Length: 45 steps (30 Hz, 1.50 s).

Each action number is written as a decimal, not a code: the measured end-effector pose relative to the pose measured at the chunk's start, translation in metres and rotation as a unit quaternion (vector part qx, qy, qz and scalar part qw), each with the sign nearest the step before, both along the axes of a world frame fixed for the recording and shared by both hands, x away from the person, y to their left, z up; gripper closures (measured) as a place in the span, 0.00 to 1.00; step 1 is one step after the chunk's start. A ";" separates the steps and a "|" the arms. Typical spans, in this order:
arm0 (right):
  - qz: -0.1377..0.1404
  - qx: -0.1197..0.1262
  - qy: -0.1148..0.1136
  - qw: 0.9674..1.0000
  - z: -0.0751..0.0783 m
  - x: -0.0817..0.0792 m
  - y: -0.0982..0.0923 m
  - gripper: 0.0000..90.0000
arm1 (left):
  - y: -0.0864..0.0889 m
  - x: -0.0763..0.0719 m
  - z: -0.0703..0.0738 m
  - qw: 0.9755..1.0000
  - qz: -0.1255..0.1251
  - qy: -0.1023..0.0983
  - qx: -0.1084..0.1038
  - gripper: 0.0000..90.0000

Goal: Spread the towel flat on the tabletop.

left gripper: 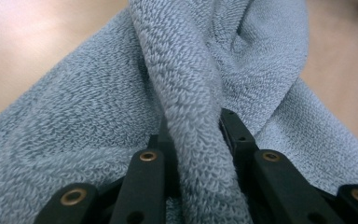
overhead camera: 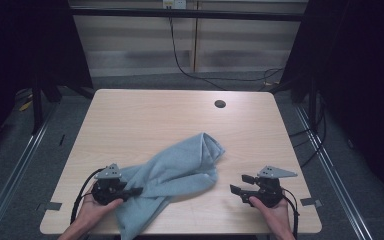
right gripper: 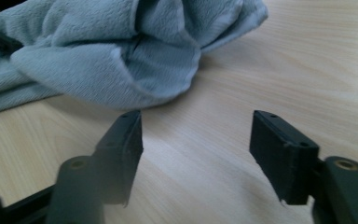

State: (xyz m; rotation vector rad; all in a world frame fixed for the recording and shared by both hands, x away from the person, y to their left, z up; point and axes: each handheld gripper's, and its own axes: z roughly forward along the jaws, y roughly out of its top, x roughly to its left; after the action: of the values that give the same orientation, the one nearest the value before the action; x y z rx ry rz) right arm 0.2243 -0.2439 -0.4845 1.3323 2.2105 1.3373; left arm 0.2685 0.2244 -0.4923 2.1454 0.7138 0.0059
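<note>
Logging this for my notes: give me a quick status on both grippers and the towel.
Left gripper shut on a fold of the grey towel. Right gripper open, nothing between its jaws, clear of the cloth. Towel crumpled on the table. Nothing in the way.

Blue-grey terry towel (overhead camera: 172, 172), crumpled on the tabletop (overhead camera: 145, 112)

It lies bunched in a diagonal heap across the near middle, one thick fold raised at its near-left end, its near edge draping over the front.
</note>
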 end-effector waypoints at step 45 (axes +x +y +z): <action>0.039 0.026 -0.008 0.999 0.020 0.075 0.059 0.98 | -0.066 0.052 0.041 0.989 0.047 -0.040 -0.132 0.89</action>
State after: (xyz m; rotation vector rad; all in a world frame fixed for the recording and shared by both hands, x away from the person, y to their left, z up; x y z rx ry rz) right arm 0.2991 -0.1846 -0.4649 1.2601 2.2537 1.4372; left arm 0.3202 0.1584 -0.4511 1.8475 0.7244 0.0453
